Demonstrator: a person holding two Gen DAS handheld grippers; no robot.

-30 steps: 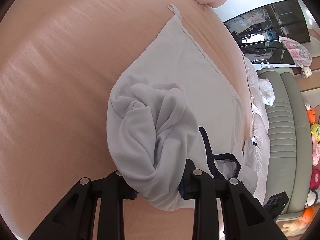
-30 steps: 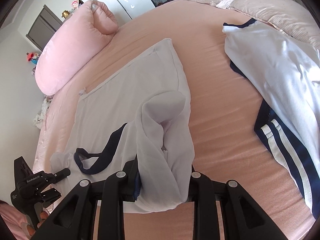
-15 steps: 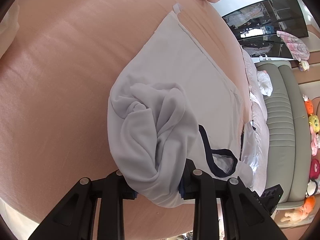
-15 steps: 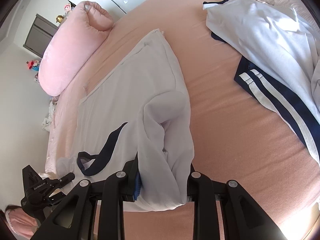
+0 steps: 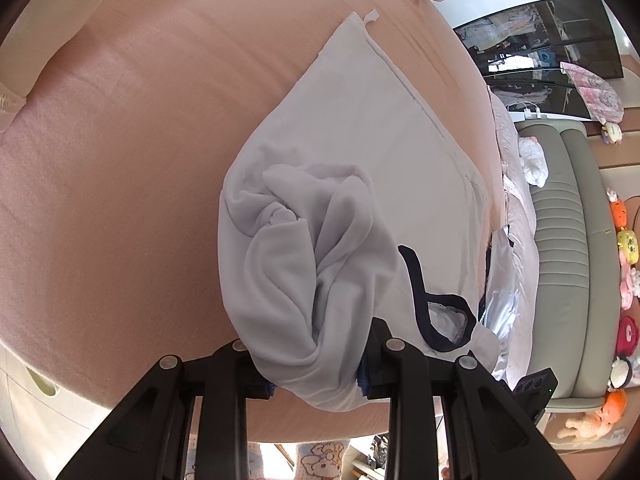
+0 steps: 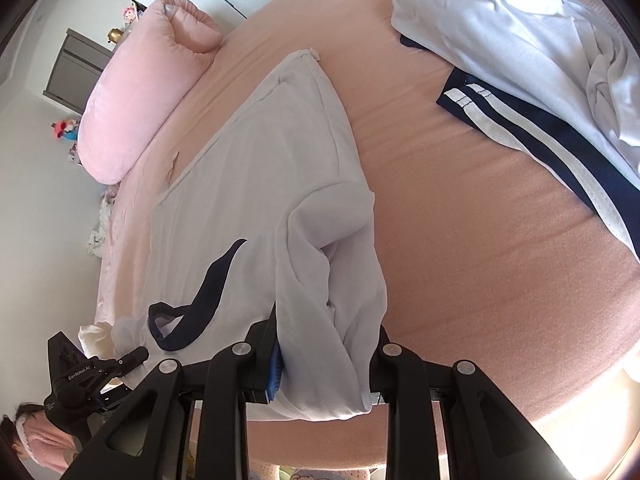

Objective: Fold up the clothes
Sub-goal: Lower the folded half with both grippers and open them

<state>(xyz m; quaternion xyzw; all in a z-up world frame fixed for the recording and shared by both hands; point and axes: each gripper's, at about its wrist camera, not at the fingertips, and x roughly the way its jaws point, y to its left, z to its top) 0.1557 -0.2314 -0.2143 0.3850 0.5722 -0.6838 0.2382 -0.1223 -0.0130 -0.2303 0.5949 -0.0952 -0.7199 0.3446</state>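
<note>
1. Left wrist view: my left tongs (image 5: pixel 316 364) are clamped on a bunched wad of the white T-shirt (image 5: pixel 384 152), the cloth spilling out between the two fingers and hiding the pads.
2. The rest of that shirt lies spread on the pink bed sheet (image 5: pixel 120 160), its hem end far from me, flat and fairly smooth.
3. The navy collar band (image 5: pixel 424 300) curls in a loop just to the right of my left tongs, lying on the shirt's body.
4. At the right edge of this view the other tool's black body (image 5: pixel 534 386) pokes in, and beyond the bed stands a grey-green sofa (image 5: pixel 568 240) with soft toys (image 5: pixel 624 240) along it.
5. Right wrist view: my right tongs (image 6: pixel 320 368) likewise pinch a fold of the same shirt (image 6: pixel 260 168), the fabric draped thickly over and between the fingers.
6. Here the collar band (image 6: pixel 200 300) sits to the left of my grip, and the left tool (image 6: pixel 80 376) shows low at the left.
7. A long pink pillow (image 6: pixel 140 92) lies at the far left side of the bed, apart from the shirt.
8. To the right, well apart from the shirt I hold, lies another white garment (image 6: pixel 500 32) with a navy piece striped in white (image 6: pixel 540 140) partly under it.
</note>
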